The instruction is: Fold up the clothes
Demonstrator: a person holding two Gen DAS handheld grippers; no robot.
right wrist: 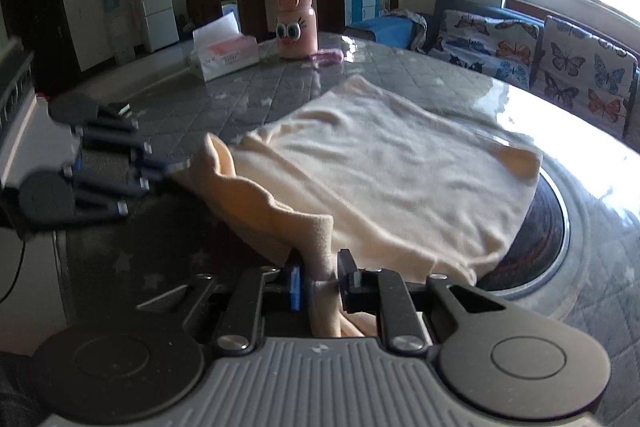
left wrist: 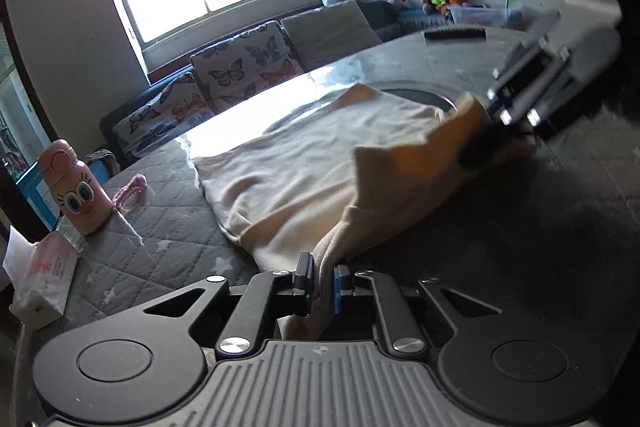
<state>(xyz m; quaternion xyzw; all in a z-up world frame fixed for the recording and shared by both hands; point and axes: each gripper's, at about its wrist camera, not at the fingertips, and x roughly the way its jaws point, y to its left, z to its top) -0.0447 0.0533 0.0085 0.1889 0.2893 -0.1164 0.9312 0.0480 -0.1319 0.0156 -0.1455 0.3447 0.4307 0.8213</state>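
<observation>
A cream garment [left wrist: 304,163] lies spread on the round grey quilted table [left wrist: 168,227]; it also shows in the right wrist view [right wrist: 380,171]. My left gripper [left wrist: 323,281] is shut on the garment's near corner. My right gripper [right wrist: 319,277] is shut on the other near corner. Both corners are raised off the table, and the near edge hangs slack between them. The right gripper also shows in the left wrist view [left wrist: 500,115], and the left gripper in the right wrist view [right wrist: 160,167].
A pink cartoon bottle [right wrist: 295,23] and a tissue box [right wrist: 226,57] stand at the table's far side. A small pink object [right wrist: 326,57] lies by the bottle. A dark round inset [right wrist: 536,227] sits in the table under the garment. A butterfly-patterned sofa [right wrist: 540,55] is beyond.
</observation>
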